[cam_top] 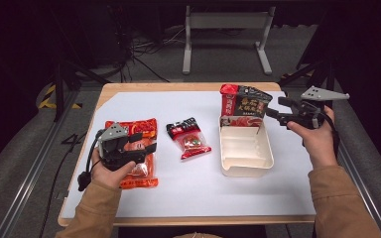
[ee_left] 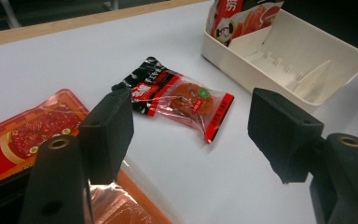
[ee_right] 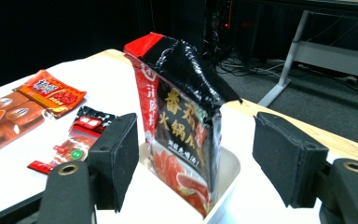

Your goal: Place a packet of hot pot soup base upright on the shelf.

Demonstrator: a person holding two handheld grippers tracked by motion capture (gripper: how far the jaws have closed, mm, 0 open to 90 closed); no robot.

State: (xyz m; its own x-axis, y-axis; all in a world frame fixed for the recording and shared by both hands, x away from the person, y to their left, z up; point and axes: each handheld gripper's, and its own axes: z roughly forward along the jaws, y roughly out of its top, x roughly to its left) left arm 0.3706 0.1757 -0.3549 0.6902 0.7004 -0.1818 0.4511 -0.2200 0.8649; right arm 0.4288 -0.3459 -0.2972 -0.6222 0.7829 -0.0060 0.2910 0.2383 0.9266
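A tall red-and-black foil pouch (cam_top: 243,105) stands upright in the far end of a cream plastic tray with inner dividers (cam_top: 246,169), right of centre in the high view. The right gripper (cam_top: 277,110) sits just beside it at the right — its jaws stand wide apart and have nothing between them. In the right gripper view the pouch (ee_right: 182,121) rises between the two black pads without touching either, its top crumpled and leaning a little.

I judge it light and soft: thin glossy film that will dent under pressure and could slide on smooth pads. Its standing looks precarious, propped by the tray wall rather than by its own base. The sealed top edge or the flatter upper body seems the safest place to pinch; squeezing low near the tray rim risks catching the wall.

The left gripper (cam_top: 151,141), at the lower left of the high view, hovers over a flat orange-red plastic packet (cam_top: 134,148) lying on the white worktop (cam_top: 188,186). It too is well open and empty. A small clear-and-black snack packet with a red label (ee_left: 179,98) lies ahead of it in the left gripper view, between the orange packet and the tray (ee_left: 307,60) — flat, crinkly, probably slippery, best taken across its narrow width.
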